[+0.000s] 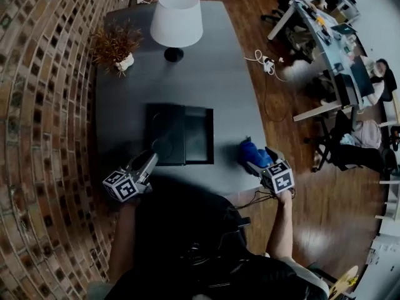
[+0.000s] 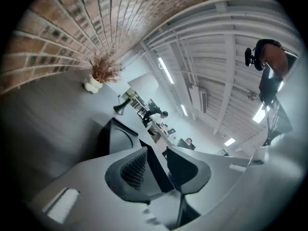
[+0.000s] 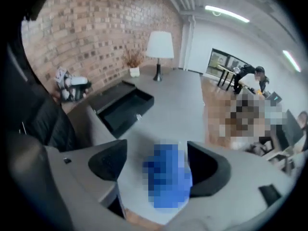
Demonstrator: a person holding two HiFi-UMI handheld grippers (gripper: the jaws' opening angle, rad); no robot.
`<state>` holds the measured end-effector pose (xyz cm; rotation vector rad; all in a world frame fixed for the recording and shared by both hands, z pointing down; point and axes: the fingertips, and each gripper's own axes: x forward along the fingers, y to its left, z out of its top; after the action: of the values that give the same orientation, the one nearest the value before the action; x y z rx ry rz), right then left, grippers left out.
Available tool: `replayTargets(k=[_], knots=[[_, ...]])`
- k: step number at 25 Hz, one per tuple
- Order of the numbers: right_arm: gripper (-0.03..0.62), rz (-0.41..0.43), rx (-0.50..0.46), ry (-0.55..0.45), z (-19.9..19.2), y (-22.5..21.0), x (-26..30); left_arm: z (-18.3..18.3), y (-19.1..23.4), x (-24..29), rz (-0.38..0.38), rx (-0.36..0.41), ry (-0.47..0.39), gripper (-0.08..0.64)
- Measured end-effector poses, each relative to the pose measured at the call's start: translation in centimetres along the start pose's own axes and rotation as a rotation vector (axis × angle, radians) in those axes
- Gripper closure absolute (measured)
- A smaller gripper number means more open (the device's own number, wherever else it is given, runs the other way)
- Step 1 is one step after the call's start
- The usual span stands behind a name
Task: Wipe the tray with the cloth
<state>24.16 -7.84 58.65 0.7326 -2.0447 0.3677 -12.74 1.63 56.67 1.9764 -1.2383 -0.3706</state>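
Note:
A black tray (image 1: 197,136) lies in the middle of the grey table (image 1: 206,80). My left gripper (image 1: 152,158) is at the tray's near left corner, and in the left gripper view (image 2: 156,165) its jaws are shut on the tray's thin black rim (image 2: 118,136). A blue cloth (image 1: 253,152) lies bunched on the table right of the tray, close to the front edge. My right gripper (image 1: 261,160) points steeply down over it. Its jaws (image 3: 159,165) stand wide open, with the cloth (image 3: 168,179) between them on the table. The tray (image 3: 120,109) shows beyond, to the left.
A white lamp (image 1: 176,20) and a potted dry plant (image 1: 115,45) stand at the table's far end. A brick wall (image 1: 37,105) runs along the left. A cable with a power strip (image 1: 267,64) lies on the wooden floor at the right, with desks and people beyond.

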Motion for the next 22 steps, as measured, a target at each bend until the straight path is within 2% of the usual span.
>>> replayTargets(k=[1, 3, 5, 6, 8, 10, 12, 14, 18, 22], knots=[[0.215, 0.071, 0.057, -0.091, 2.1, 1.3, 0.6, 0.9, 1.0, -0.6, 0.037, -0.006, -0.029, 0.446], [0.214, 0.234, 0.162, -0.215, 5.5, 4.8, 3.0, 2.0, 3.7, -1.4, 0.131, 0.0, -0.042, 0.406], [0.213, 0.342, 0.2, -0.221, 6.9, 8.1, 6.7, 1.7, 6.4, -1.2, 0.207, 0.021, 0.003, 0.351], [0.206, 0.37, 0.209, -0.195, 7.0, 9.3, 8.6, 1.0, 7.5, -0.8, 0.226, 0.021, 0.037, 0.298], [0.192, 0.401, 0.246, -0.121, 6.4, 10.8, 12.0, -0.7, 8.7, 0.4, 0.221, 0.012, 0.112, 0.282], [0.192, 0.428, 0.288, -0.05, 5.7, 11.7, 14.4, -1.8, 9.1, 2.1, 0.179, 0.007, 0.165, 0.282], [0.216, 0.473, 0.339, -0.032, 6.3, 12.3, 15.7, -2.2, 9.1, 3.9, 0.134, -0.002, 0.188, 0.282], [0.215, 0.509, 0.388, -0.044, 7.4, 12.5, 16.1, -2.2, 9.2, 4.8, 0.116, -0.009, 0.197, 0.284], [0.216, 0.595, 0.364, -0.043, 8.6, 13.9, 15.5, -2.4, 9.4, 4.7, 0.128, -0.009, 0.202, 0.287], [0.236, 0.719, 0.317, -0.062, 11.0, 18.5, 16.2, -2.5, 9.5, 4.8, 0.136, -0.003, 0.194, 0.287]])
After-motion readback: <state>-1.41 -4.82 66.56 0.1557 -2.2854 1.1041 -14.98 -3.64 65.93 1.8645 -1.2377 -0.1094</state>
